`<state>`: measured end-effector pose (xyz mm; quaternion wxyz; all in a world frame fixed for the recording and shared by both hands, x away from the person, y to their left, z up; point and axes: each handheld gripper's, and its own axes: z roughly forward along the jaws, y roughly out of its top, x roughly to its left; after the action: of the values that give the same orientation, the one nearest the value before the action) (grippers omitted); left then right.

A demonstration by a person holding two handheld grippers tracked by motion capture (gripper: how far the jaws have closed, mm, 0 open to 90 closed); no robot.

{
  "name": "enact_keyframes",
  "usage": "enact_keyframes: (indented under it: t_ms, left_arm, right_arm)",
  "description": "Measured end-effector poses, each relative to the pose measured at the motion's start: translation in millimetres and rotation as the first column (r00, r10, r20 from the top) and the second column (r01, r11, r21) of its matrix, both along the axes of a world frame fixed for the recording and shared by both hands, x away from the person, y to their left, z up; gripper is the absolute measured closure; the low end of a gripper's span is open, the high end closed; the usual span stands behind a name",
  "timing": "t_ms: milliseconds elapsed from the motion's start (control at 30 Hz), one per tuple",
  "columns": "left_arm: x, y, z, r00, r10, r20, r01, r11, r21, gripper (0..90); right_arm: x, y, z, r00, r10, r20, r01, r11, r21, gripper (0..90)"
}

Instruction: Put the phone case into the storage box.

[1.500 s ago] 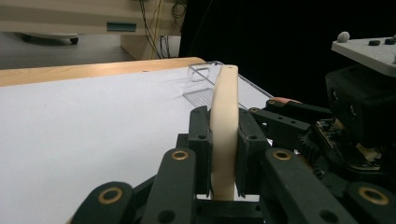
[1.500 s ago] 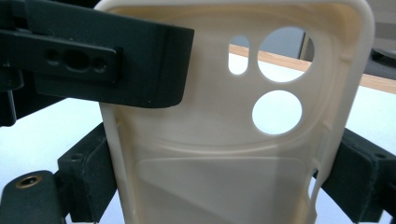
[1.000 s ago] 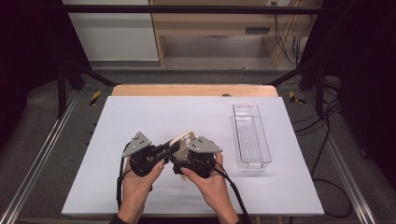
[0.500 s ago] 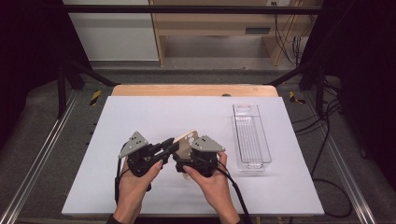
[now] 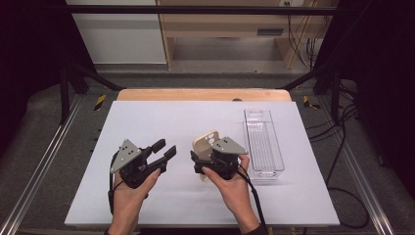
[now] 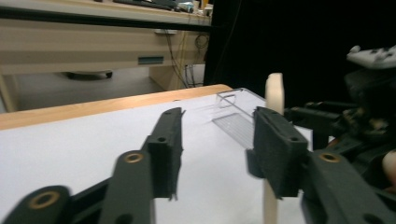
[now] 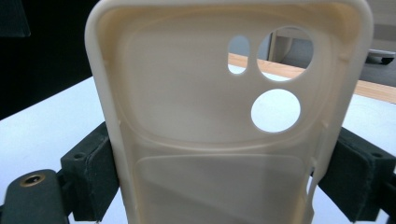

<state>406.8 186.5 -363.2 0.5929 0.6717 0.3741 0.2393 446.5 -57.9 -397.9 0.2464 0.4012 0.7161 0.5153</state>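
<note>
Gripping phone case (image 7: 224,140) edges: right gripper (image 7: 224,172) pads.

The table (image 5: 147,117) lies bare across its whole left half and far edge, so either hand could sweep there freely. Between the left gripper (image 5: 165,149) and the right gripper (image 5: 195,161) there is a narrow open strip of white surface. The cream phone case (image 5: 205,142), clamped upright in the right gripper, blocks that gripper's forward path. Just beside it on the right, the clear plastic tray (image 5: 264,142) bars the way toward the table's right edge.
</note>
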Motion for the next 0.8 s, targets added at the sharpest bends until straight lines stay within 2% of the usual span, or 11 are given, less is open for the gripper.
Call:
enact_keyframes:
  t_ms: [67,133,267,400,533,633,800]
  left_arm:
    - [0.3,1.3,-1.5,0.9995,0.024,0.021,-0.025,0.9997,0.009,40.7]
    - [1.1,3.0,-3.5,0.9978,0.055,0.036,-0.056,0.9978,0.035,31.7]
    - [6.3,7.1,-9.9,0.9968,0.069,0.041,-0.071,0.9960,0.055,23.6]
    - [12.0,8.9,-18.6,0.9967,0.076,0.030,-0.078,0.9945,0.070,17.7]
    - [16.7,11.6,-25.3,0.9972,0.074,0.010,-0.075,0.9958,0.052,14.5]
    - [22.3,13.7,-28.7,0.9976,0.070,-0.005,-0.069,0.9961,0.055,12.8]
    - [31.3,14.5,-35.7,0.9985,0.049,-0.027,-0.047,0.9964,0.071,12.2]
  right_arm:
    - [-0.6,-3.8,1.6,1.0000,-0.008,0.005,0.008,1.000,0.003,12.1]
    - [-1.8,-8.1,3.3,0.9996,-0.023,0.017,0.024,1.000,-0.006,12.1]
    - [-1.5,-17.0,3.7,0.9988,-0.044,0.023,0.044,0.999,-0.004,12.1]
    - [5.1,-22.5,4.9,0.9990,-0.044,0.000,0.044,0.999,0.010,12.2]
    - [10.7,-27.5,9.1,0.9986,-0.052,-0.002,0.052,0.999,0.005,12.2]
    - [16.1,-31.0,13.6,0.9976,-0.069,0.010,0.068,0.998,0.002,12.2]
    - [27.5,-36.5,21.5,0.9979,-0.064,-0.007,0.065,0.997,0.048,12.2]
